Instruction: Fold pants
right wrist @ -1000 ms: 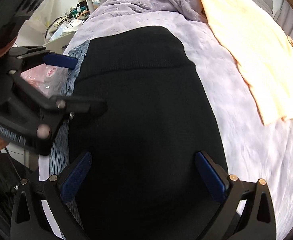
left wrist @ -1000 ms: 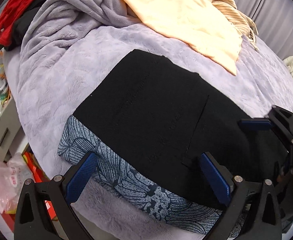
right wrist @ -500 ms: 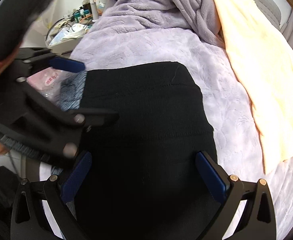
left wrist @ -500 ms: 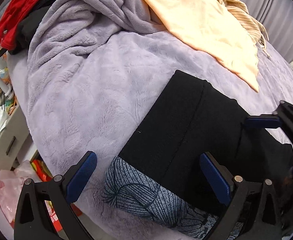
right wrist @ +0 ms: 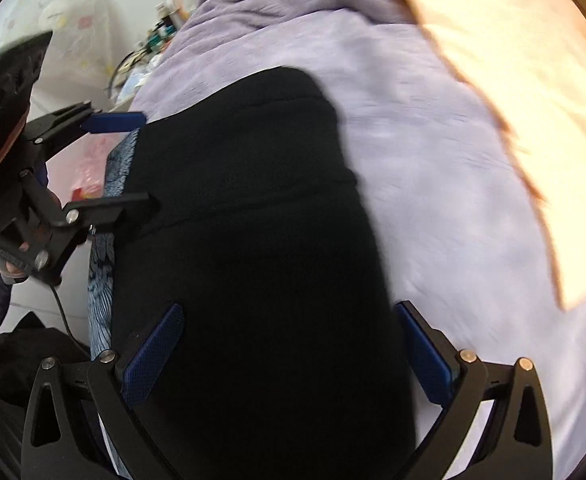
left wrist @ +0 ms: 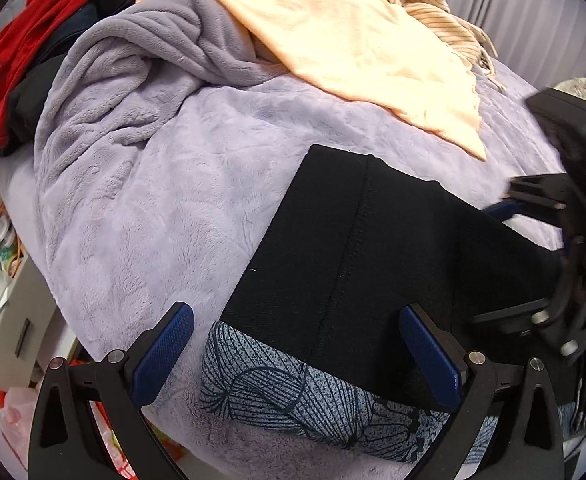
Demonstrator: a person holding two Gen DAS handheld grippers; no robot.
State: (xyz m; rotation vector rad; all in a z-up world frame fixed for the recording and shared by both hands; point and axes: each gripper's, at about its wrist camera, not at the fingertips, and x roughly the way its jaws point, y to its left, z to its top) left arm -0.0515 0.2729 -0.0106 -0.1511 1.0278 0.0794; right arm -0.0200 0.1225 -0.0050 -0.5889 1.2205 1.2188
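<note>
The black pants (left wrist: pixel 357 264) are lying folded on the lilac fleece blanket (left wrist: pixel 165 208), overlapping a blue leaf-print cloth (left wrist: pixel 293 396). Both the left gripper (left wrist: pixel 297 360) and right gripper (right wrist: pixel 293 360) are hovering over them, jaws spread wide, gripping nothing.

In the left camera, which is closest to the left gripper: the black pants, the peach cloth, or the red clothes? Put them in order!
From the left gripper:
1. Black pants, right between its fingers.
2. Peach cloth, farther back, on the right.
3. Red clothes, far corner, on the left.
</note>
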